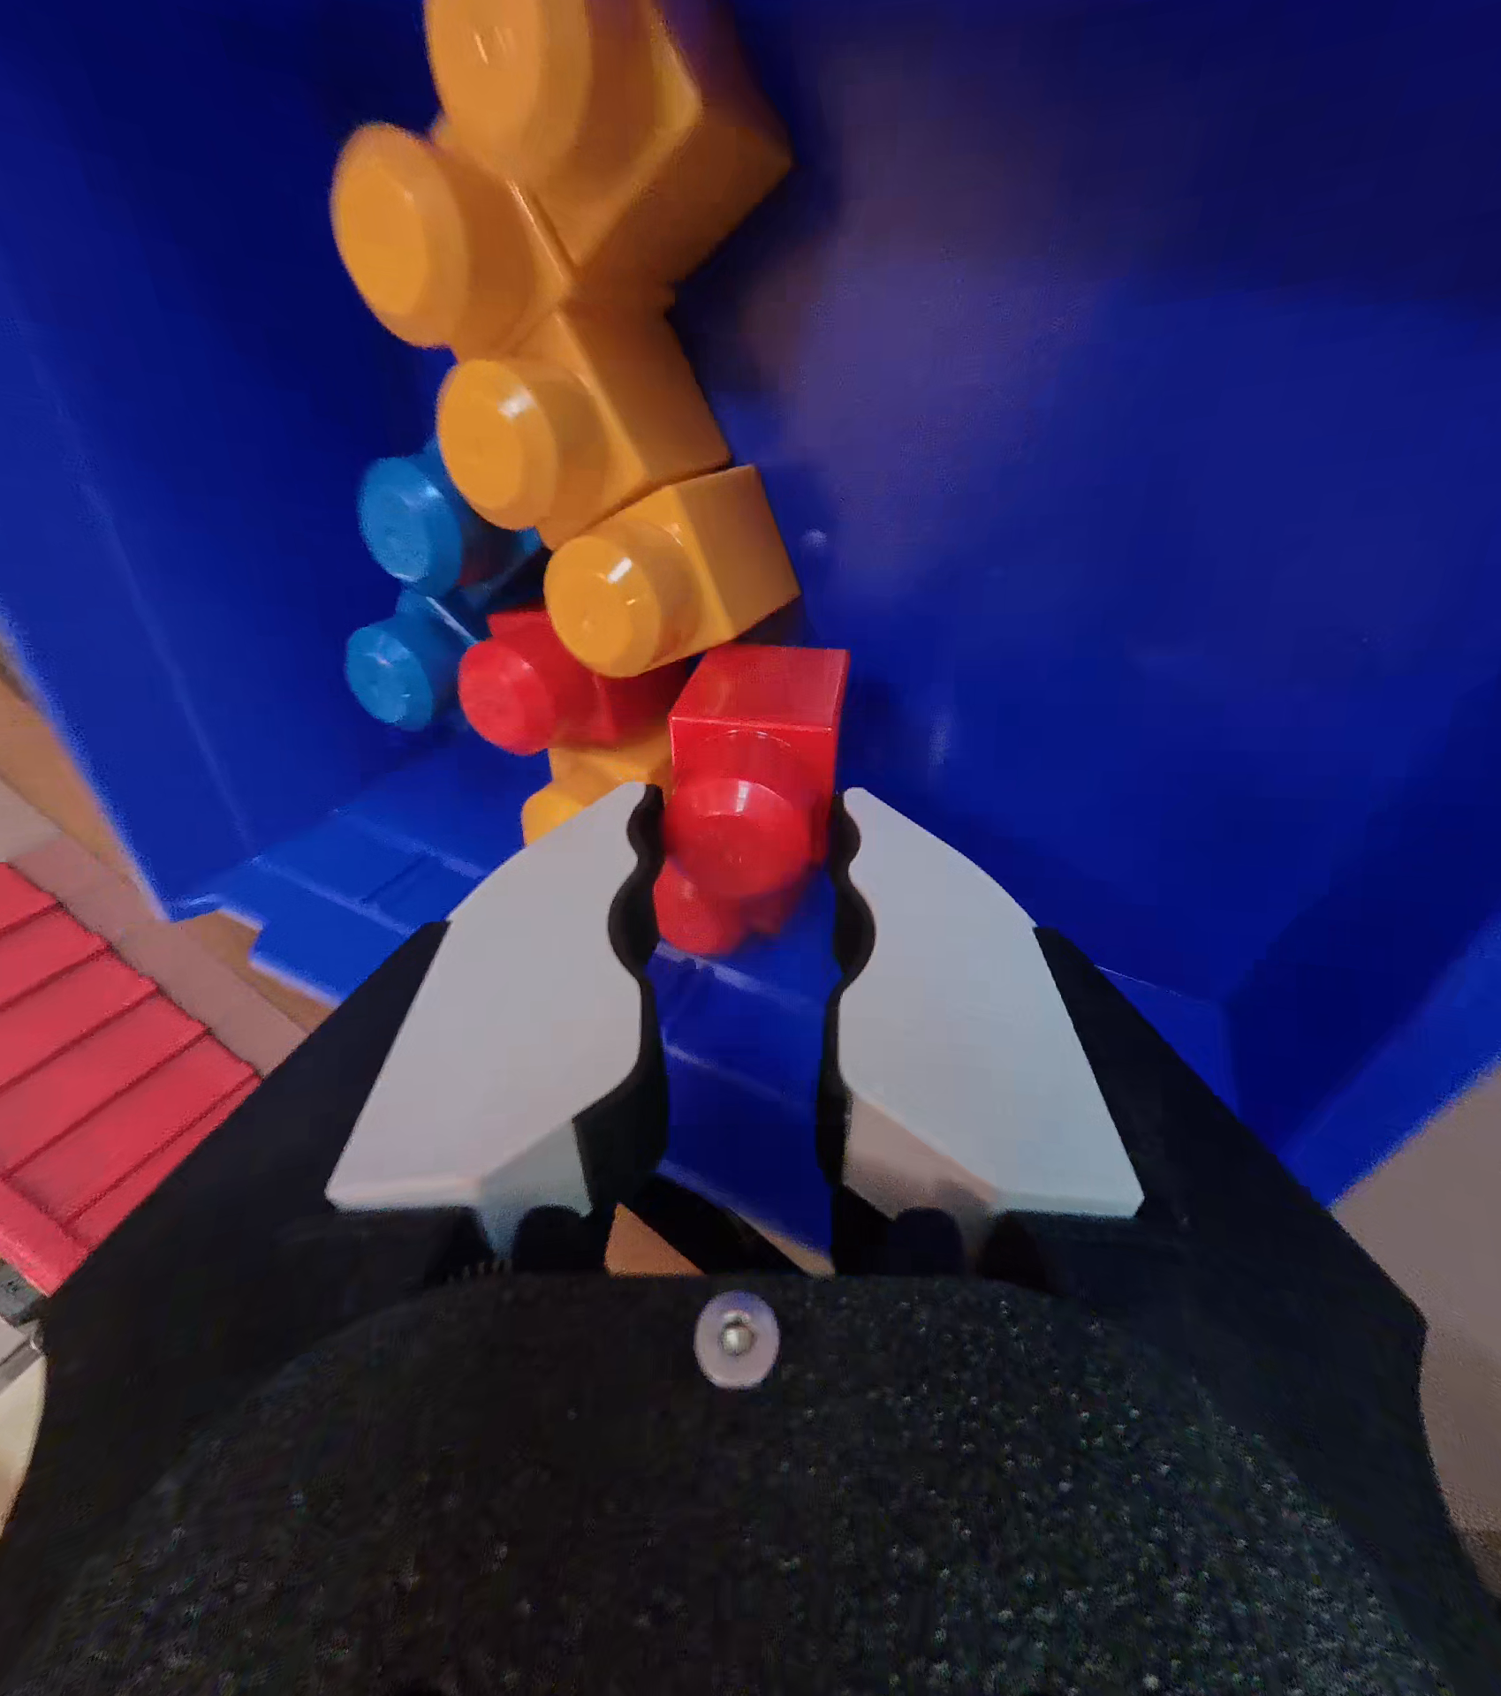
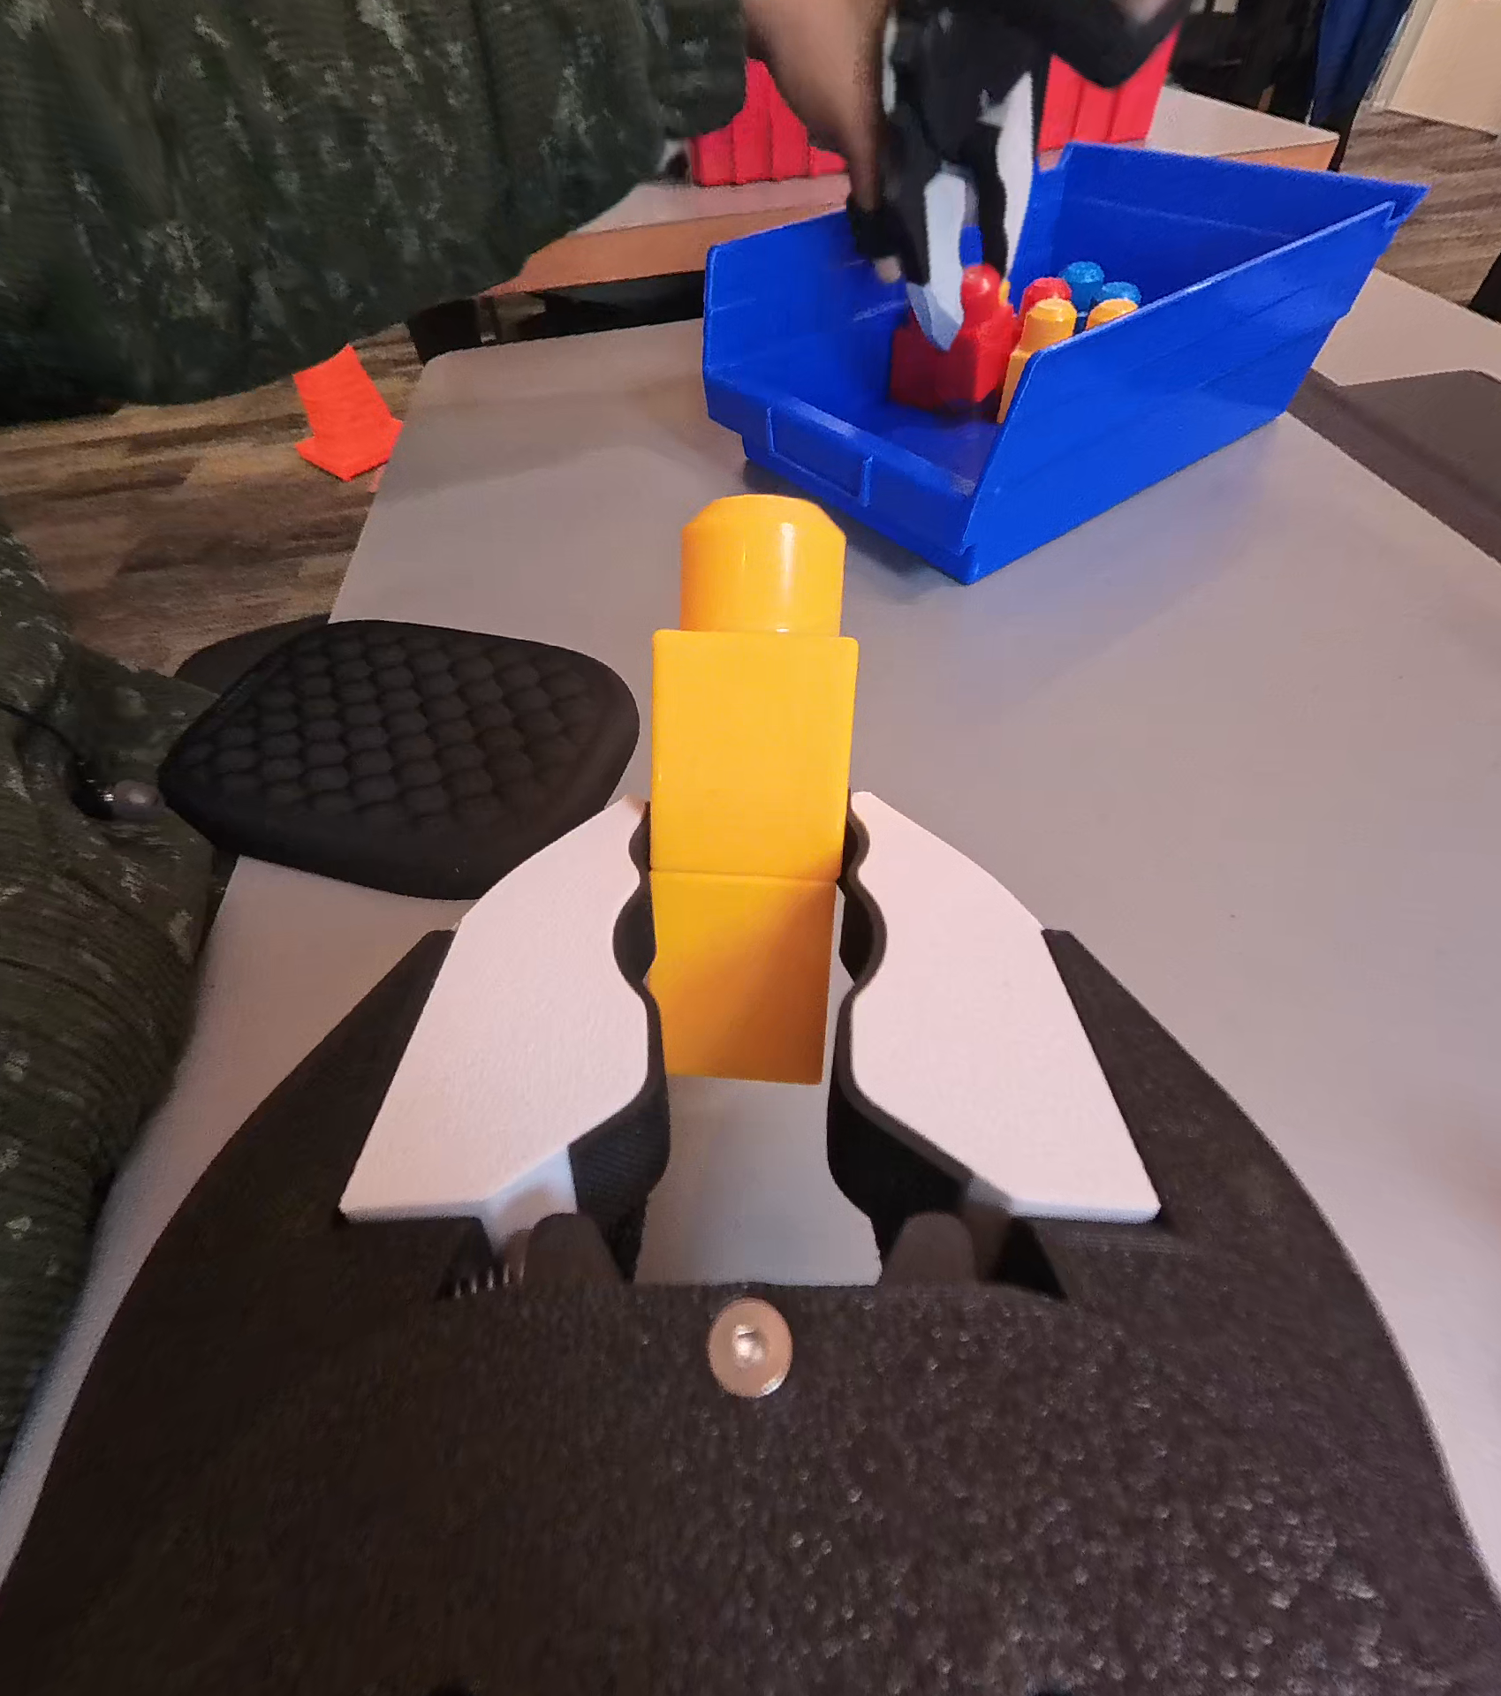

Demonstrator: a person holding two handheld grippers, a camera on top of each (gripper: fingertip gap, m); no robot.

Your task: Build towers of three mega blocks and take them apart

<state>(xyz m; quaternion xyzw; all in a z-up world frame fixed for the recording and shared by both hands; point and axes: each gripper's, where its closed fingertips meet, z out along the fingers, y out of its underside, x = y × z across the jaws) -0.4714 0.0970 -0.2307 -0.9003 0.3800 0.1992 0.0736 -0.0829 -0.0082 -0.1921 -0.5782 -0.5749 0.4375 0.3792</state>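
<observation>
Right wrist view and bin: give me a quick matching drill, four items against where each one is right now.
Items:
1. yellow stack
2. red block
3. blue blocks
4. black pad

Places:
A. on the table's left edge
B. between the left gripper's fingers, in the blue bin
C. between the right gripper's fingers, above the table
D. deep in the bin, behind yellow blocks

Pairs: 1-C, 2-B, 3-D, 4-A

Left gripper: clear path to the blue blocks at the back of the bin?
Probably not directly. The left gripper is on a red block, and the blue blocks sit behind another red block and orange blocks in the bin.
</observation>
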